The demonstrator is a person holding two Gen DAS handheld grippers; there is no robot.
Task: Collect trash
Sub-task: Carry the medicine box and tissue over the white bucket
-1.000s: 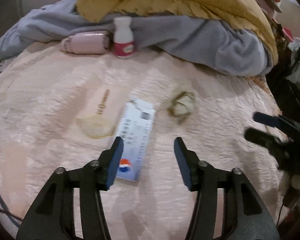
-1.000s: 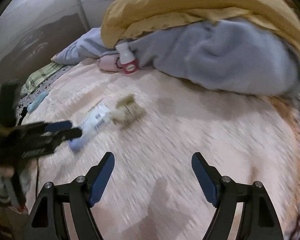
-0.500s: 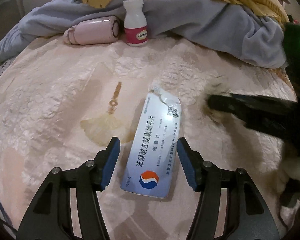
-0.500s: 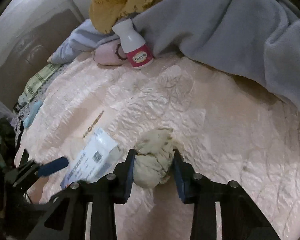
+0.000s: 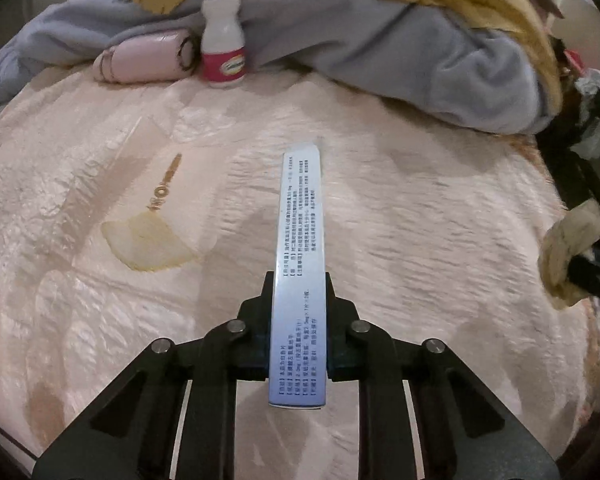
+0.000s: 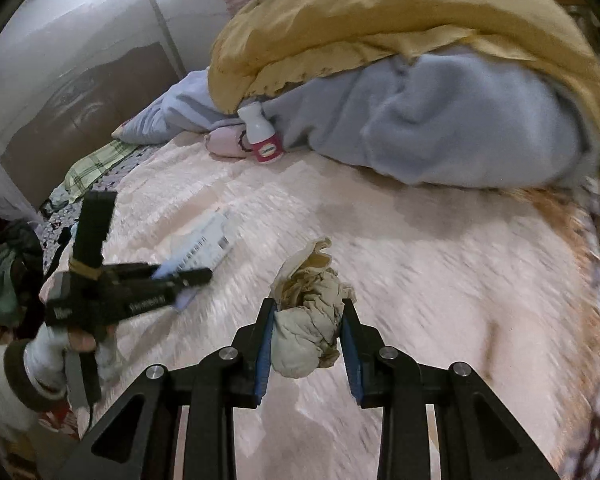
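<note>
My left gripper point(image 5: 299, 320) is shut on a pale blue medicine box point(image 5: 300, 248), held on edge above the pink bedspread point(image 5: 420, 240). The box also shows in the right wrist view point(image 6: 204, 246), held by the left gripper point(image 6: 188, 276). My right gripper point(image 6: 307, 320) is shut on a crumpled beige tissue wad point(image 6: 312, 316), lifted off the bed. The wad also shows at the right edge of the left wrist view point(image 5: 568, 256).
A white bottle with a pink label point(image 5: 223, 46) and a pink pouch point(image 5: 140, 58) stand against grey point(image 5: 420, 60) and yellow point(image 6: 380, 12) blankets at the back. A clear wrapper with a gold strip point(image 5: 152, 236) lies on the bedspread.
My left gripper closed on the medicine box and lifted it on edge. My right gripper closed on the tissue wad and carried it up and to the right.
</note>
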